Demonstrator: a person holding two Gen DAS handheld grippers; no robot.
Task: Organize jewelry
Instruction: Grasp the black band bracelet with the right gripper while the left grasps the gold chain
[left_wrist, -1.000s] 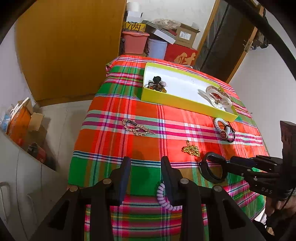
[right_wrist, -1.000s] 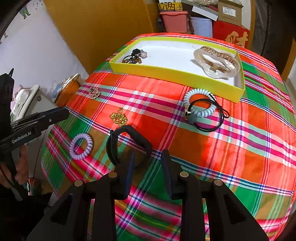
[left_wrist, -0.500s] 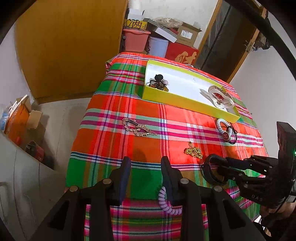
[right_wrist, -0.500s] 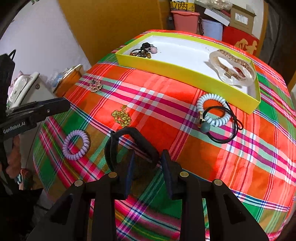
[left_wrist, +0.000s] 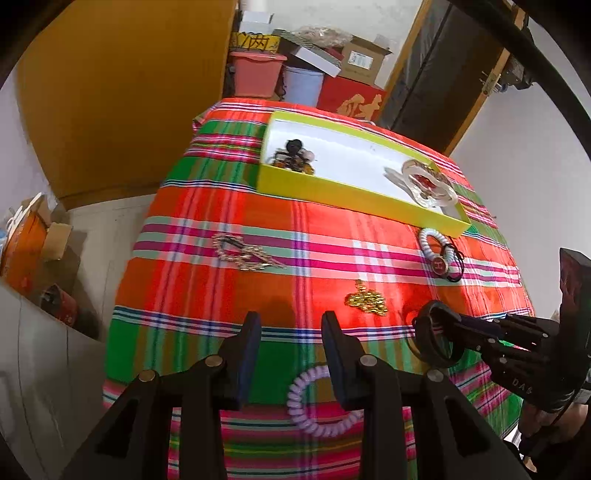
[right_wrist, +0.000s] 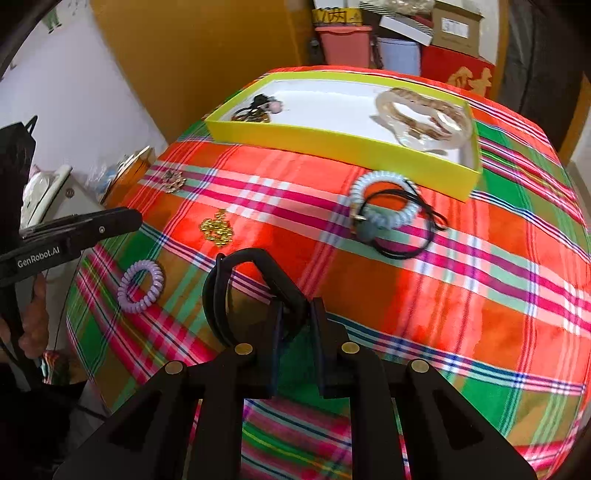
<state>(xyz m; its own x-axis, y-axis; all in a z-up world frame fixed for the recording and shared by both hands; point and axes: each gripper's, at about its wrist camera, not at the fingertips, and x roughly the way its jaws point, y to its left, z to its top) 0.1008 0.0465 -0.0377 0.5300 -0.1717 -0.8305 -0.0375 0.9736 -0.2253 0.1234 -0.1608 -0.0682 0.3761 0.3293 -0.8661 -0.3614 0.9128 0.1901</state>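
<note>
Closing my right jaws (right_wrist: 295, 317) on the black band (right_wrist: 236, 291), I must pinch firmly before lifting toward the yellow box (right_wrist: 332, 142); my left jaws (left_wrist: 291, 332) hang part-open, empty.

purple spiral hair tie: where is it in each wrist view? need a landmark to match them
Left wrist: the purple spiral hair tie lies at bottom centre on the cloth, partly hidden behind the left claw's right finger.
Right wrist: it lies at left of centre, clear of the right claw, below the left claw's finger that juts in from the left edge.
Shared landmark: the gold chain pile, just beyond the tie in both views.
</note>
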